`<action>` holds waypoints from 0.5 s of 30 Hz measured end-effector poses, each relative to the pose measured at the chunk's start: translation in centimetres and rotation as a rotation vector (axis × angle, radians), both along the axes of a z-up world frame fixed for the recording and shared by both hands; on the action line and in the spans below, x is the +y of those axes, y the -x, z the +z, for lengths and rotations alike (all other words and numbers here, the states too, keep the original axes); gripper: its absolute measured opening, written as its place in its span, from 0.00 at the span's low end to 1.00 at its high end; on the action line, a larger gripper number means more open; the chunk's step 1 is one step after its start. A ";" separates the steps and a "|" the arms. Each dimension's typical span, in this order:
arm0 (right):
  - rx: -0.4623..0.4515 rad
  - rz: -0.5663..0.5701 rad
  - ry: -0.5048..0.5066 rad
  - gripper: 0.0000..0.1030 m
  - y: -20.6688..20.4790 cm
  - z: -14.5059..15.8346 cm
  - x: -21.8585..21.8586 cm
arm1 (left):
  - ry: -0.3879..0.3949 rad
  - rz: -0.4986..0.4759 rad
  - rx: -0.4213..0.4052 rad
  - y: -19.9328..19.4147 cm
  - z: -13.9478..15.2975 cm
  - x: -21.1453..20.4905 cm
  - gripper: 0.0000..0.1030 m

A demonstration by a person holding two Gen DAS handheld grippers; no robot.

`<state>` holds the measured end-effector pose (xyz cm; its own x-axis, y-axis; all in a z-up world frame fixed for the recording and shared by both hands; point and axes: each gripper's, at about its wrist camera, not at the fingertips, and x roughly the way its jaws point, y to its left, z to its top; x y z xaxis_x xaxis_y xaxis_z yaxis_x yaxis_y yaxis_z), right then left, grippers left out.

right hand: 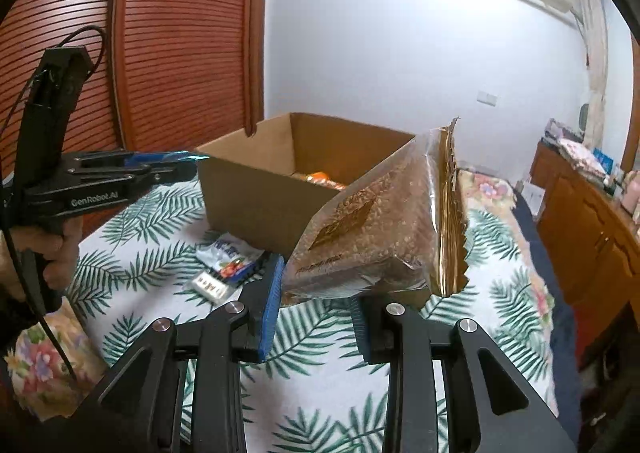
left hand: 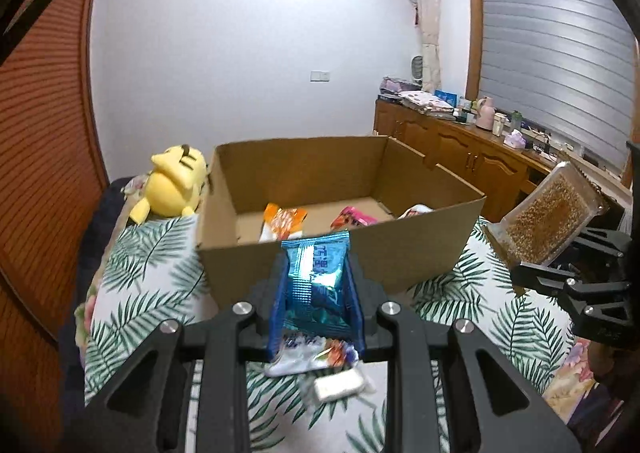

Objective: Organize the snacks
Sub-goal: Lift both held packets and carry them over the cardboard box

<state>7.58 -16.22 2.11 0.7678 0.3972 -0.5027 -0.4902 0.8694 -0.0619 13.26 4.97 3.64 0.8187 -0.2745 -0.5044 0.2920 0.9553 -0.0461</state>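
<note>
1. Left wrist view: the left gripper [left hand: 316, 293] has its blue-padded fingers clamped on a shiny blue snack packet [left hand: 316, 273], held up just in front of the near wall of an open cardboard box [left hand: 420, 245]. The printing on the packet cannot be read.
2. Inside the box lie an orange-and-white packet [left hand: 282, 221], a pink packet [left hand: 354, 217] and a white one [left hand: 418, 209] at the right side.
3. On the leaf-print cloth [left hand: 148, 265] below the gripper lie a white wrapper with coloured print [left hand: 312, 357] and a small white bar [left hand: 340, 387]. A yellow plush toy [left hand: 174, 183] sits just left of the box.
4. At the right, the right gripper [left hand: 532, 265] holds a clear bag of brown grain [left hand: 548, 213], tilted.
5. Right wrist view: the right gripper [right hand: 316, 293] grips the bottom of that bag [right hand: 380, 229], its gold serrated seal uppermost; its label is too blurred to read. The box [right hand: 248, 197] stands behind, orange packaging [right hand: 320, 177] showing inside.
6. At the left, the left gripper [right hand: 192, 163], marked "GenRobot.AI", is held by a hand [right hand: 60, 253].
</note>
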 end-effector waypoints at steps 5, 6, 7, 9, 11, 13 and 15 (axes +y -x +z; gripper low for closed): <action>-0.009 -0.009 0.006 0.29 -0.3 0.8 -1.0 | -0.020 -0.017 -0.001 -1.5 0.6 -2.0 0.24; -0.010 -0.013 0.006 0.29 -0.4 0.9 -1.4 | -0.017 -0.019 0.000 -1.6 0.6 -2.2 0.24; -0.010 -0.015 0.006 0.29 -0.6 1.0 -1.5 | -0.013 -0.021 0.003 -1.8 0.6 -2.5 0.24; -0.009 -0.021 -0.002 0.29 -1.0 1.3 -2.1 | -0.014 -0.021 0.002 -2.1 0.7 -3.0 0.24; -0.008 -0.023 -0.008 0.29 -1.3 1.4 -2.4 | -0.011 -0.016 -0.001 -2.5 0.6 -3.2 0.24; -0.009 -0.025 -0.012 0.29 -1.8 1.5 -2.7 | 0.004 -0.012 0.002 -3.0 0.6 -3.1 0.24; -0.011 -0.024 -0.016 0.29 -2.3 1.7 -2.8 | 0.014 -0.006 0.002 -3.5 0.6 -3.0 0.24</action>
